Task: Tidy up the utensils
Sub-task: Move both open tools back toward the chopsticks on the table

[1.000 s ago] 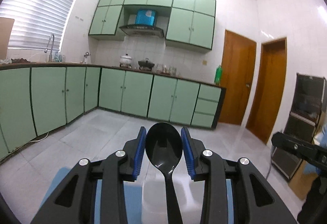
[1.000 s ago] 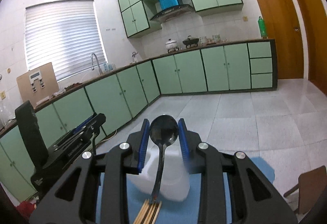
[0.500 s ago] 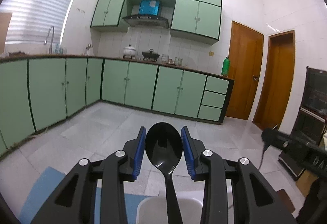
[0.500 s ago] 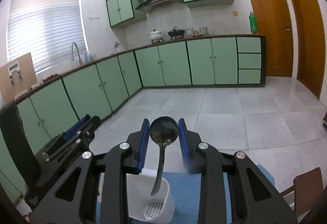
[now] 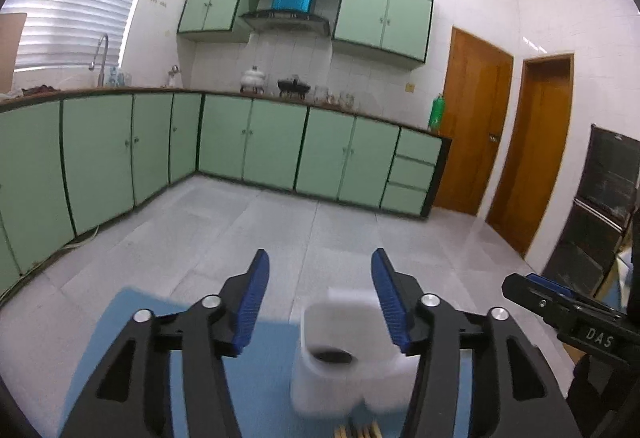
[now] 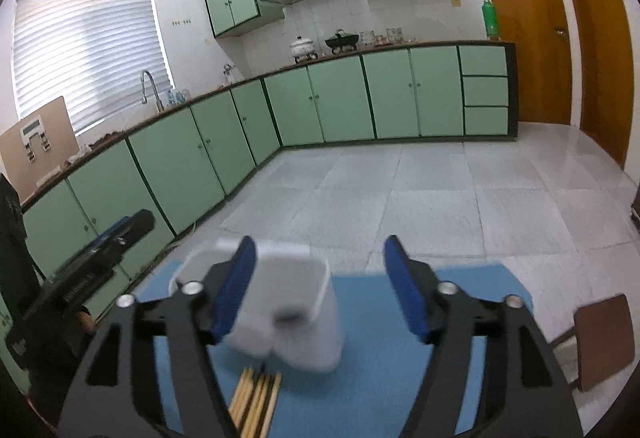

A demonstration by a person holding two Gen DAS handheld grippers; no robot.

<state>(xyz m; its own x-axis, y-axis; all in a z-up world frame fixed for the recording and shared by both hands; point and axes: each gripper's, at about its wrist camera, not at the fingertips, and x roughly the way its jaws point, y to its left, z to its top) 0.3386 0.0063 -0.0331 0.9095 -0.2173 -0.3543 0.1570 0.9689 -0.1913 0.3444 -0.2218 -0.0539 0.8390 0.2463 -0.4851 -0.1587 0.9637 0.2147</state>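
Now both grippers stood over the white holder [image 5: 344,354], which sat on the blue mat [image 5: 256,378]. The left gripper [image 5: 318,298] had just been opening, its blue pads apart with nothing between them; the right gripper [image 6: 320,292] had likewise just been opening and was empty. A dark shape [image 5: 332,355] lay inside the holder's near compartment in the left view, probably a spoon bowl, and a smaller dark blur [image 6: 289,315] showed in the compartment seen from the right; motion blur kept me from being sure of either. Just in front of the holder, toward the cameras, lay a bundle of chopsticks [image 6: 256,398], flat on the mat. Those looked light, stiff, thin and smooth, so they would likely roll or slip apart; I judged a pinch across the whole bundle near its middle safest. The holder seemed light plastic and easy to tip if knocked at its rim. Open mat lay to the right of the holder, while the left gripper crowded its other side.
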